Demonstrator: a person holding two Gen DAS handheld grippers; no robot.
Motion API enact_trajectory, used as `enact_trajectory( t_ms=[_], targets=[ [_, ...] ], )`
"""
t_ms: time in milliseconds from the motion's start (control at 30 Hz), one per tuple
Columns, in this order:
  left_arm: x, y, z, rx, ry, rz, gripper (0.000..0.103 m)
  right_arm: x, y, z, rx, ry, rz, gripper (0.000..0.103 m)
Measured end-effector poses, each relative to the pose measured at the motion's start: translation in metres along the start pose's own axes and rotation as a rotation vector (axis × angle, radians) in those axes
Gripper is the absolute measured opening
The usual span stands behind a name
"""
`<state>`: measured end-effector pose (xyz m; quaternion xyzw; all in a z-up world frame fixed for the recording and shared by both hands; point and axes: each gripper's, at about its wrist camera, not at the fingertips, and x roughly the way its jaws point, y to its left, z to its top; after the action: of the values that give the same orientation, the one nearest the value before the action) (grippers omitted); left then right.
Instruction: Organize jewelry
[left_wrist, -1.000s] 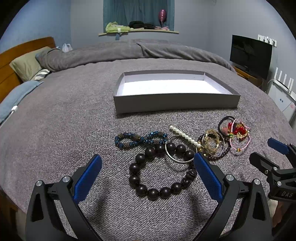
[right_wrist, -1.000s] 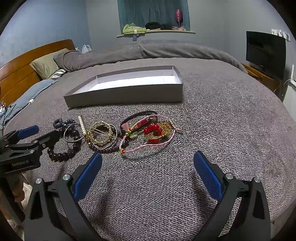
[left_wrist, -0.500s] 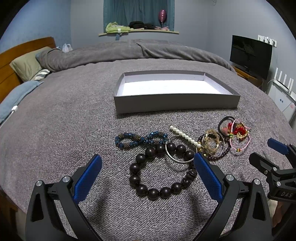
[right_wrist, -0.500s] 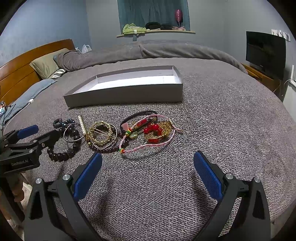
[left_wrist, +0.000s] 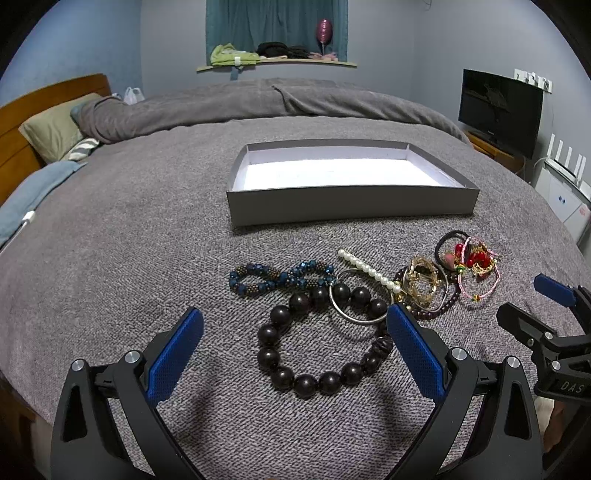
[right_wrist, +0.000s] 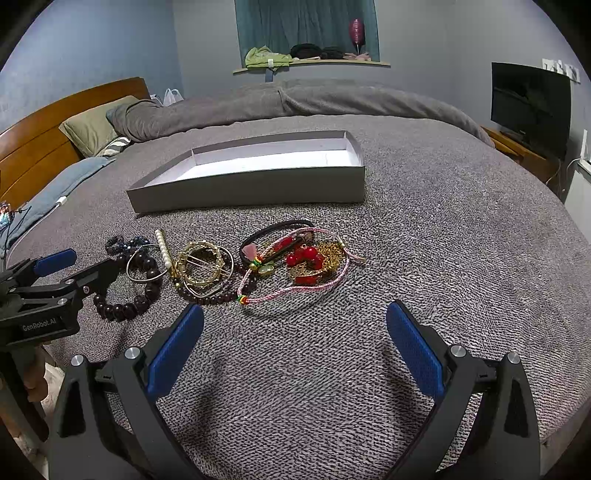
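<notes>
Left wrist view: my left claw (left_wrist: 295, 345) spread wide over the dark bead bracelet (left_wrist: 321, 339) on the bed (left_wrist: 129, 240); right claw (right_wrist: 294, 345) wide too, empty. Grey box (left_wrist: 351, 201) at 12 o'clock, empty. Nothing sorted yet; next, descend and pinch one bead.

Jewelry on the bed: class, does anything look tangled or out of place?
Yes. The pieces lie heaped on the blanket, not in the grey tray, which holds nothing. A silver bangle overlaps the dark bead bracelet, and the red beads, pink cord and gold chain are knotted together.
</notes>
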<state>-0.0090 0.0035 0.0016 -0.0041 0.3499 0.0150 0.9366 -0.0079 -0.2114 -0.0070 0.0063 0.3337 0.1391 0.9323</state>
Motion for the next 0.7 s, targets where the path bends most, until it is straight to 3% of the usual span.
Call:
enact_trajectory(
  t_ms=[700],
  targets=[
    [0.0, 0.011, 0.001, -0.012, -0.005, -0.008, 0.099, -0.004, -0.018, 0.002, 0.071, -0.021, 0.062, 0.098]
  ],
)
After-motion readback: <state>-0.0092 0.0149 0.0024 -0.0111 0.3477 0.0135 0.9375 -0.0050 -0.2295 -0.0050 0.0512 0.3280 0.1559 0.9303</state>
